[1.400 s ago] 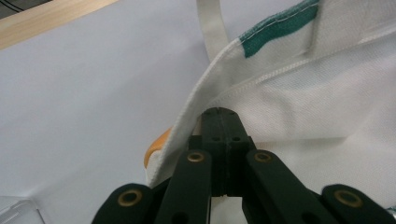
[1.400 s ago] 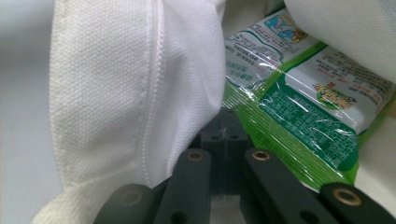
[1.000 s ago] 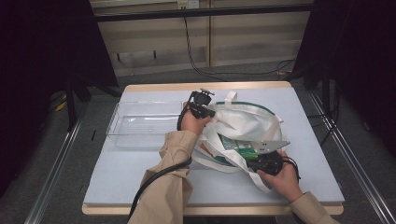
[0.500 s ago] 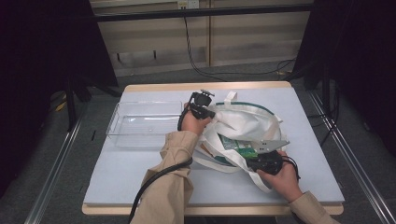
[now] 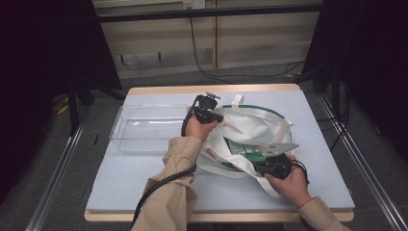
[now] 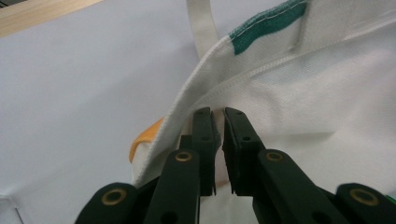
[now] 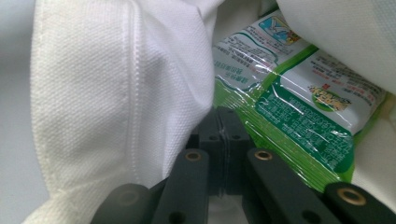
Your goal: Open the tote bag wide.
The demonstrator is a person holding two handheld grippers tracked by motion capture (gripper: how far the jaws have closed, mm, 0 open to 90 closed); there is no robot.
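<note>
At the counter's right half, the white canvas tote bag with green trim [image 5: 250, 127] lies open, its rim between the left gripper's [image 6: 217, 116] just-loosening fingers while the right gripper's [image 7: 223, 135] shut fingers pinch its near edge, the green plastic snack packet [image 7: 299, 121] inside not yet moved to the clear plastic tray [image 5: 149, 127].

Bag [image 5: 255, 127] and tray [image 5: 149, 127] side by side on table [image 5: 144, 183].
Tray left of bag, just beside it. Packet [image 5: 245, 149] inside bag's mouth. Left gripper [image 5: 217, 117] at bag's left rim; right gripper [image 5: 262, 161] at its near edge.

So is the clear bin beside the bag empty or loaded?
Empty: in the high view the clear bin shows nothing but its bare floor through its walls.
</note>
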